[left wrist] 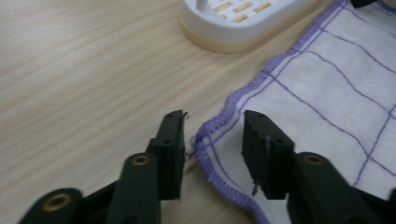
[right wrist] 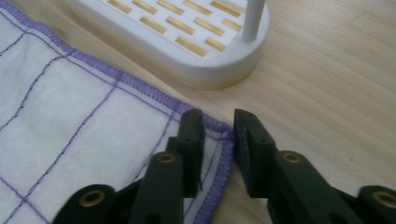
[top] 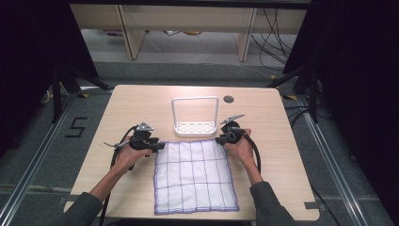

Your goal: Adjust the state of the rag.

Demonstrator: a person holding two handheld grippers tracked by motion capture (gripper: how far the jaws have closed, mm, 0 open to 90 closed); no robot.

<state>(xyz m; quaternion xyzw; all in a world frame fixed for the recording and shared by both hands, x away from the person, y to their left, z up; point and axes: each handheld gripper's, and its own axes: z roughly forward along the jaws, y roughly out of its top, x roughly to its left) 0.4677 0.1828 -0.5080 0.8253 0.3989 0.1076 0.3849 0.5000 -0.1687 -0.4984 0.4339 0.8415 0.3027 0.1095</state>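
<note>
Step in hand looks like the grab before a fold or lift: both grippers are set at the far corners of the cloth [top: 194, 175], nothing clamped yet

Left gripper [left wrist: 212, 135]: jaws apart, straddling the far-left corner hem, cloth edge sits in the gap. Right gripper [right wrist: 218, 135]: jaws apart but narrower, one jaw over the cloth, the other just off the far-right corner on bare wood

Cloth lies flat on the table [top: 141, 103], near the person's edge, centred between the two forearms. White with a purple grid and purple stitched hem. Its far edge sits just beside the white rack [top: 195, 123], possibly touching, can't tell

Next move, my read: close both on the corner hems. Cloth is thin and flat on the wood, so the lower jaw has to get under the hem or it'll just pinch air. Right one likely needs a nudge inward first. Rack is close, so lift clear of it

Count: 1 cloth, 1 rack (slotted base, tall loop handle), 2 grippers, 1 table
</note>
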